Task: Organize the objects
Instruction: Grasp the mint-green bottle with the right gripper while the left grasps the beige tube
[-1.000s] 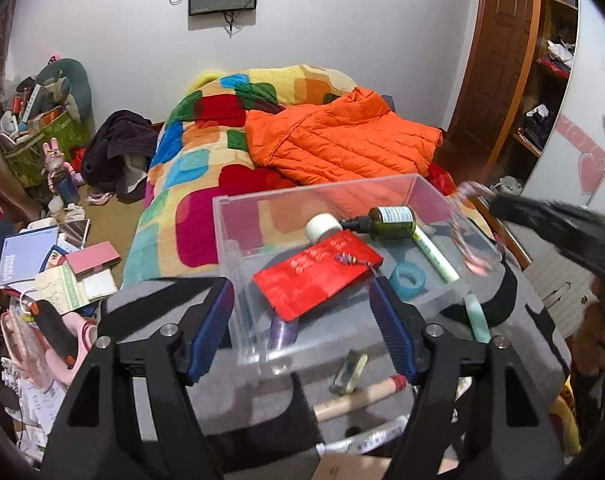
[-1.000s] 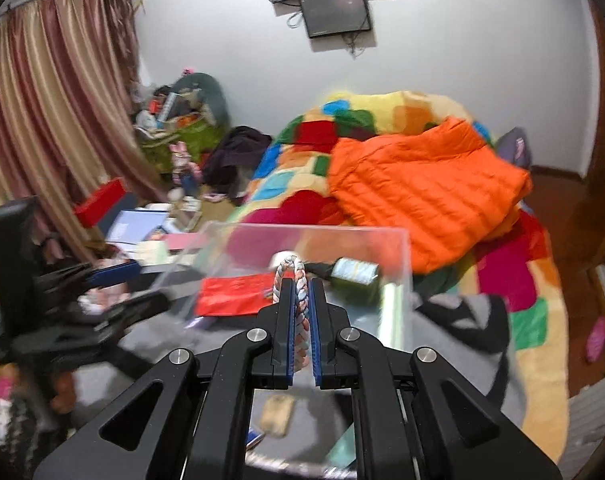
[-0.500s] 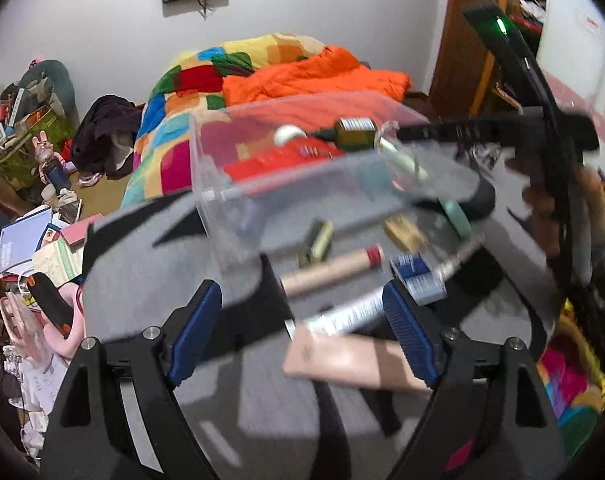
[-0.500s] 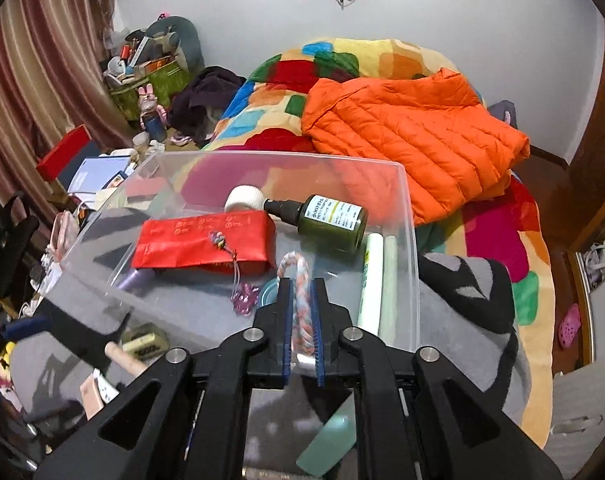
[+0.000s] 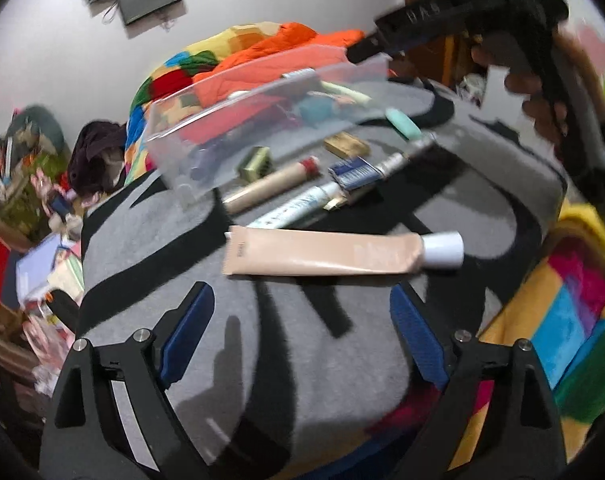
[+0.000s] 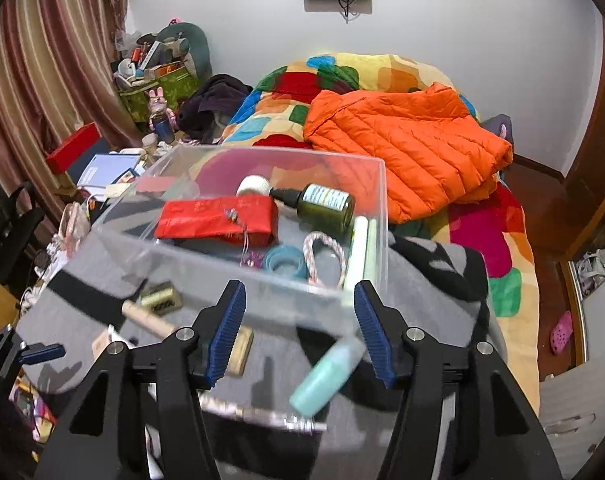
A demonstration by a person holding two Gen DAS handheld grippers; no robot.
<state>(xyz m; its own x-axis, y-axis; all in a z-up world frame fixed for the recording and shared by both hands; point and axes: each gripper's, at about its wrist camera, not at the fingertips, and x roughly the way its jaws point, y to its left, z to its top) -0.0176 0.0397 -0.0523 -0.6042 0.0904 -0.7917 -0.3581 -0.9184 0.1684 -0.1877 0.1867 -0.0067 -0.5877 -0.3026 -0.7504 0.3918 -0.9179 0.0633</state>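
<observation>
Loose bits lie on the grey blanket [image 5: 150, 240] in front of the clear bin [image 6: 258, 280], prob. waiting to go in. Left gripper [image 5: 302, 332]: jaws opening wide, nothing between, aimed at the beige tube [image 5: 322, 254] just ahead. Right gripper [image 6: 300, 326]: jaws opening, empty, at bin's near wall; rope loop [image 6: 326, 256] lies inside, w/ red pouch [image 6: 218, 222] and bottle [image 6: 322, 206].

The left tongs [image 5: 298, 336], jaws opening and empty, hover near the beige tube [image 5: 322, 257].
</observation>
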